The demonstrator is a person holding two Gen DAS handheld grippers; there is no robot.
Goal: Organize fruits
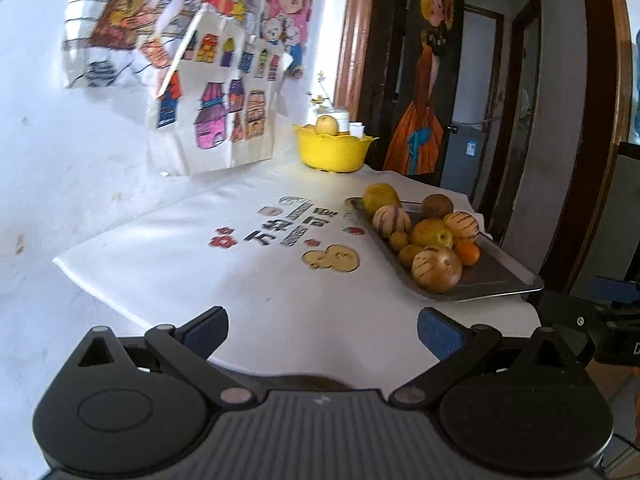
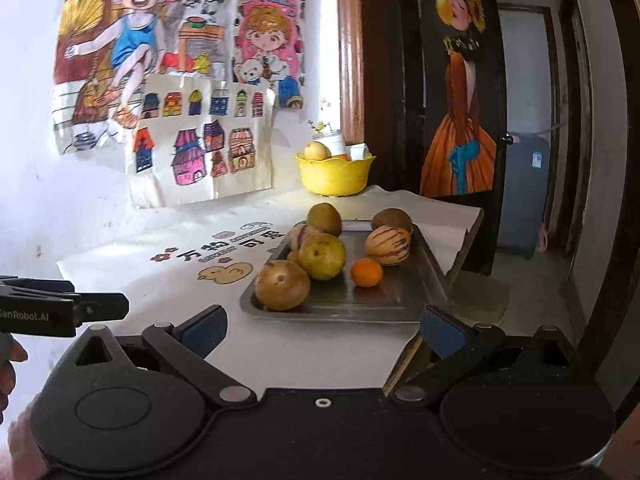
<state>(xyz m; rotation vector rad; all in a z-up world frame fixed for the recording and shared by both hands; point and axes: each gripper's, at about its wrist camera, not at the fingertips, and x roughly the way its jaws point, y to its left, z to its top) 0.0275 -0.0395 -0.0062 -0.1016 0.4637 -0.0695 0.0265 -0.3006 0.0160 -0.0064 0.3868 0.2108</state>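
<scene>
Both views are bright and evenly lit by soft daylight, with no hard shadows on the white tablecloth (image 1: 168, 276); only faint grey shading falls beneath the metal tray (image 2: 384, 300), whose bare surface carries a dull sheen. The white wall (image 1: 60, 160) is close to overexposed, and the yellow bowl (image 2: 334, 176) casts a warm glow on the cloth below it. Beyond the dark door (image 2: 460, 80) the room is dimmer and bluish. Fisheye distortion bends the door frame and table edges, corners vignette to black, and the left wrist view is slightly softer, with mild blur throughout.
</scene>
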